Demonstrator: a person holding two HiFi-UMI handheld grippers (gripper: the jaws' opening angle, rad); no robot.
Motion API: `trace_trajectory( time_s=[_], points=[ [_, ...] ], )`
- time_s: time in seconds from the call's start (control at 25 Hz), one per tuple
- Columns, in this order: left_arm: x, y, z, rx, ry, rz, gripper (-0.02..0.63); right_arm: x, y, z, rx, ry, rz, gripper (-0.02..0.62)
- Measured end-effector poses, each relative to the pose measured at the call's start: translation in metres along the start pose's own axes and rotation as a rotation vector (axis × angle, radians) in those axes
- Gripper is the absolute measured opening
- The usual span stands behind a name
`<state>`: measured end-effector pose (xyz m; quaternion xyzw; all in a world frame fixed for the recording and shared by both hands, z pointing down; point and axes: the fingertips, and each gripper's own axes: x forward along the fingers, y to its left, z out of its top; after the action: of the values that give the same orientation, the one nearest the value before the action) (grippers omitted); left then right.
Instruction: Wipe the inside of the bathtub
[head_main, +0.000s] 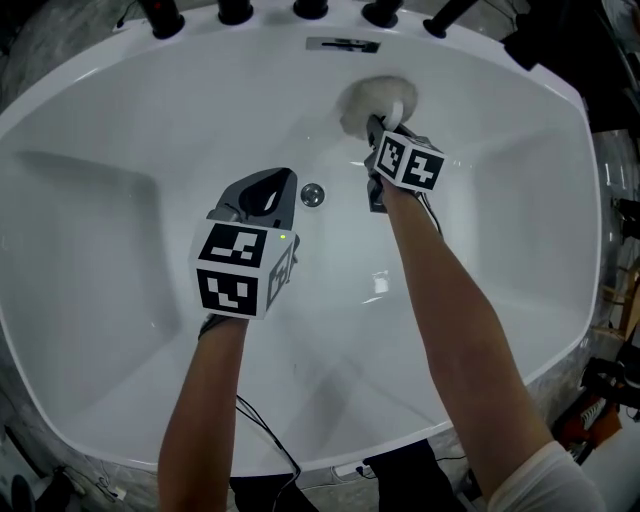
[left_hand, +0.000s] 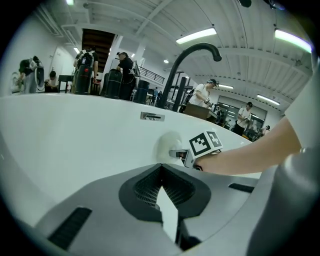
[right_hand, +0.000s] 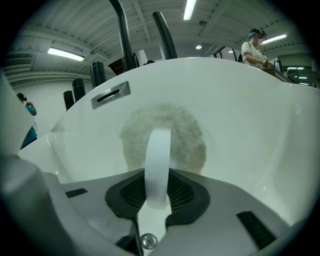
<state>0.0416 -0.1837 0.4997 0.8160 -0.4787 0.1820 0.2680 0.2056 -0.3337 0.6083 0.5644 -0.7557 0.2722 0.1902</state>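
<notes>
Nearest to me, the left gripper (head_main: 268, 192) hung over the floor of the bathtub (head_main: 90, 260), just beside the drain (head_main: 313, 194). Its jaws were pressed together on nothing.

Farther on, the right gripper (head_main: 376, 128) pinched the white strap (right_hand: 157, 160) of a round fluffy pad (head_main: 375, 98). The pad lay flat against the far wall of the tub, below the overflow plate (head_main: 343, 44) and the dark taps (head_main: 235, 10).

I judged the wiping to be under way on this far wall. To do it well, I would press the whole face of the pad on the wall, not only one edge, and make slow passes that overlap, from the top down toward the drain. The strap is thin, so the pad may twist if I push too hard sideways. The left gripper was well placed, apart from the pad's path.
</notes>
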Motion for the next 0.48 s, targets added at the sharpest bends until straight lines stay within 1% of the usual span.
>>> trace_trajectory(
  time_s=[0.16,0.32,0.48],
  points=[
    [-0.013,0.02,-0.009,-0.011,0.003,0.007,0.009,0.005,0.044,-0.005,-0.009,0.009,0.035,0.092],
    [-0.023,0.045,-0.011,-0.01,-0.008,0.011,0.009,0.011,0.077,-0.01,0.003,0.011,0.047,0.092],
    [-0.034,0.077,-0.009,-0.03,-0.021,0.022,0.009,0.019,0.12,-0.014,-0.033,0.02,0.09,0.092]
  ],
)
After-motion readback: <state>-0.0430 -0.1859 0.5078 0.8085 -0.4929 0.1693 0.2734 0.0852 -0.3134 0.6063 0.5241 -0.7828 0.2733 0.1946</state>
